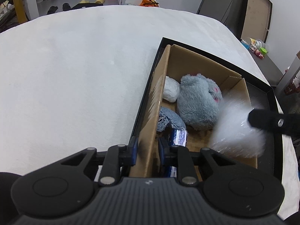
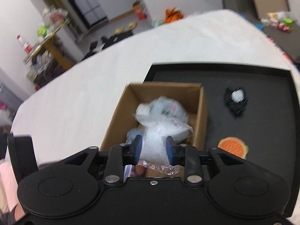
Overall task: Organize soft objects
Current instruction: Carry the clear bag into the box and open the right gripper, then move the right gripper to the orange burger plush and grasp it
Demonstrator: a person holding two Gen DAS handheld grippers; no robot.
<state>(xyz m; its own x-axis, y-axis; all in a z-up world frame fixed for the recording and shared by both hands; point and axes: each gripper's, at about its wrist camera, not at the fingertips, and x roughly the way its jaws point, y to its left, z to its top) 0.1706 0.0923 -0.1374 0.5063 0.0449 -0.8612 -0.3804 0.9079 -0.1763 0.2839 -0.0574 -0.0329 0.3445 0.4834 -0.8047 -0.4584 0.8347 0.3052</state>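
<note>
A cardboard box (image 1: 189, 58) stands in a black tray (image 1: 270, 101) on the white bed. In it lie a grey-blue plush toy (image 1: 198, 103), a white wad (image 1: 170, 91) and a denim piece (image 1: 168, 120). My left gripper (image 1: 148, 150) is shut on the box's left wall. My right gripper (image 2: 153, 148) is shut on a clear bubble-wrap bundle (image 2: 159, 140) and holds it over the box (image 2: 120, 116); the bundle shows blurred in the left wrist view (image 1: 238, 129). The plush toy also shows in the right wrist view (image 2: 165, 108).
On the tray floor (image 2: 262, 123) beside the box lie a black-and-white fuzzy item (image 2: 236, 99) and an orange round plush (image 2: 232, 148). The white bed (image 1: 75, 75) spreads to the left. Room clutter stands beyond the bed's far edge.
</note>
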